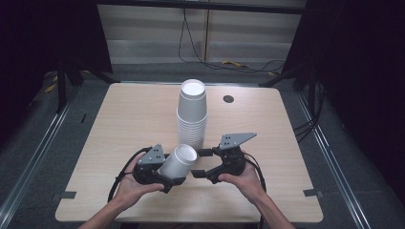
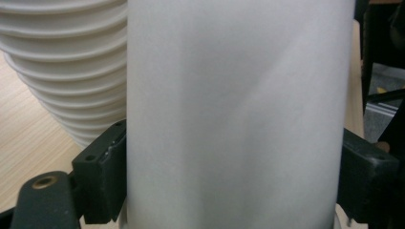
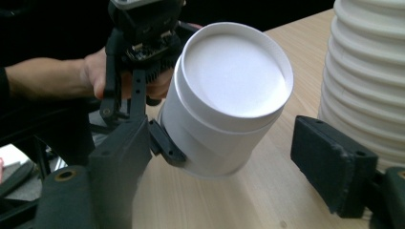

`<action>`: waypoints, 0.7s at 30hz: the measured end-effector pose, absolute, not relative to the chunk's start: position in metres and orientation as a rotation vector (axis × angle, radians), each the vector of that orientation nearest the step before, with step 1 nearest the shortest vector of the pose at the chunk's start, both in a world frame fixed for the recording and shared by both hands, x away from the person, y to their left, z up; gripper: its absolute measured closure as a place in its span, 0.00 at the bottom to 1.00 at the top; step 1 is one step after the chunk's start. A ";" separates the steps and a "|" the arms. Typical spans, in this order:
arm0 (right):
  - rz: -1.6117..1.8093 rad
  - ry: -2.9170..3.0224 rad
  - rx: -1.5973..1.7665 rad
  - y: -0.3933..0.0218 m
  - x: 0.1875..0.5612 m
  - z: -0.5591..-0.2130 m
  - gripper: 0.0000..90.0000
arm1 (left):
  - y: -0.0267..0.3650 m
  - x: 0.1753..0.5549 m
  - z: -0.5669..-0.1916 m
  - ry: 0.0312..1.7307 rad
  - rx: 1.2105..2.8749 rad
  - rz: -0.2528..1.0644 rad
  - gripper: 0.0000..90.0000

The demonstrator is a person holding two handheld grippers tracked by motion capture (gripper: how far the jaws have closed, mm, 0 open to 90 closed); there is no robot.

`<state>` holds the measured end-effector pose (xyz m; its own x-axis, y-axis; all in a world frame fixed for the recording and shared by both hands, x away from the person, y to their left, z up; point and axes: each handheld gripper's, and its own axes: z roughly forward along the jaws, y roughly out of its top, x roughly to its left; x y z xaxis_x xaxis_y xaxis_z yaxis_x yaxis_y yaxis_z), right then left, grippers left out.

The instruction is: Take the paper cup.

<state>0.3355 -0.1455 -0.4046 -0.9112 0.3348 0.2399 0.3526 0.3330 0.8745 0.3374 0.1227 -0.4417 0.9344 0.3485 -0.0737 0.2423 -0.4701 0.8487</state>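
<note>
Currently left tool [image 1: 177, 177] clamped on single paper cup [image 1: 178, 161], held tilted off the counter [image 1: 119, 124], base pointing toward 1 o'clock, just at 7 o'clock of the cup stack [image 1: 192, 114]. Right tool [image 1: 200, 164] open, empty, jaws flanking the cup base without touching. Best handled by keeping squeeze light to avoid crushing the wall. Cup mouth hidden; right-tool contact hard to confirm.

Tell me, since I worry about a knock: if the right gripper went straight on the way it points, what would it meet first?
Probably the single white cup clamped in the left gripper. The right gripper stands open, aimed at it, with the cup stack off to one side.
</note>
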 end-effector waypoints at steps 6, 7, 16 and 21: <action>-1.644 -2.582 -0.670 -0.147 0.338 -0.406 0.19 | 0.122 0.337 -0.442 0.408 2.125 0.131 0.17; -1.635 -2.585 -0.673 -0.147 0.338 -0.407 0.19 | 0.121 0.336 -0.442 0.408 2.142 0.136 0.17; -1.561 -2.619 -0.689 -0.151 0.340 -0.407 0.16 | 0.117 0.334 -0.436 0.353 2.229 0.146 0.17; -1.503 -2.675 -0.652 -0.150 0.336 -0.408 0.20 | 0.117 0.335 -0.431 0.332 2.253 0.137 0.17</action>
<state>0.3365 -0.1499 -0.4082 -0.9136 0.3520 0.2035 0.3569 0.4546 0.8161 0.3350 0.1172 -0.4314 0.9590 0.2831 -0.0124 0.1921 -0.6175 0.7628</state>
